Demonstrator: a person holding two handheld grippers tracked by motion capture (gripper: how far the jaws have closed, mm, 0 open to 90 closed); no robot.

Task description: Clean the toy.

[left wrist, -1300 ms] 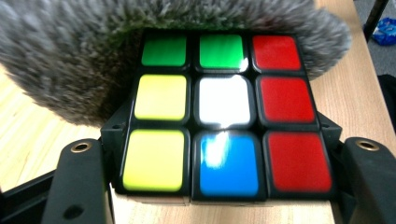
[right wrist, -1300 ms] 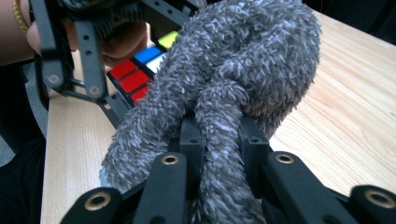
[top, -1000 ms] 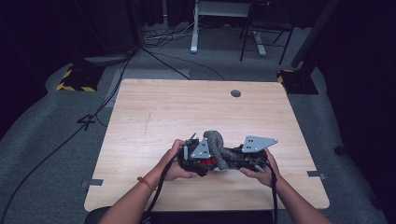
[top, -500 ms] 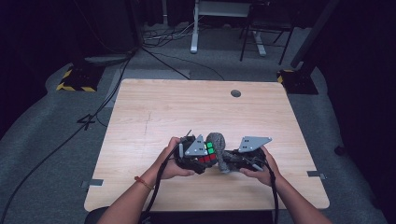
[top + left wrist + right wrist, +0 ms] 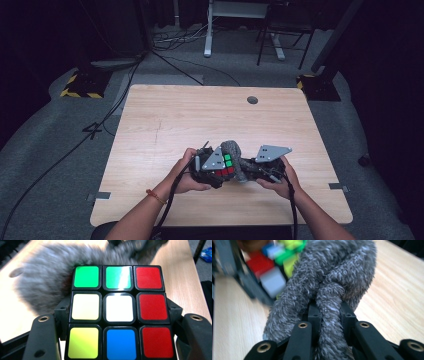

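- Left gripper [image 5: 216, 170] is clamping the puzzle cube [image 5: 120, 312], lower centre of the high view, above the table [image 5: 165, 120].
- Right gripper [image 5: 329, 312] is pinching the grey fuzzy cloth [image 5: 332, 277], which is lying against the cube.
- Left gripper view is showing the cube's white-centred face.

The high view is pretty dim around the edges, with the room going nearly black and just the wooden table [image 5: 200, 115] lit evenly from above. In the left gripper view the cube [image 5: 120, 312] is sharp, with glare on a green sticker, and the grey fuzzy cloth [image 5: 42, 282] behind it smears. In the right gripper view the cloth is crisp and the cube is blurry.
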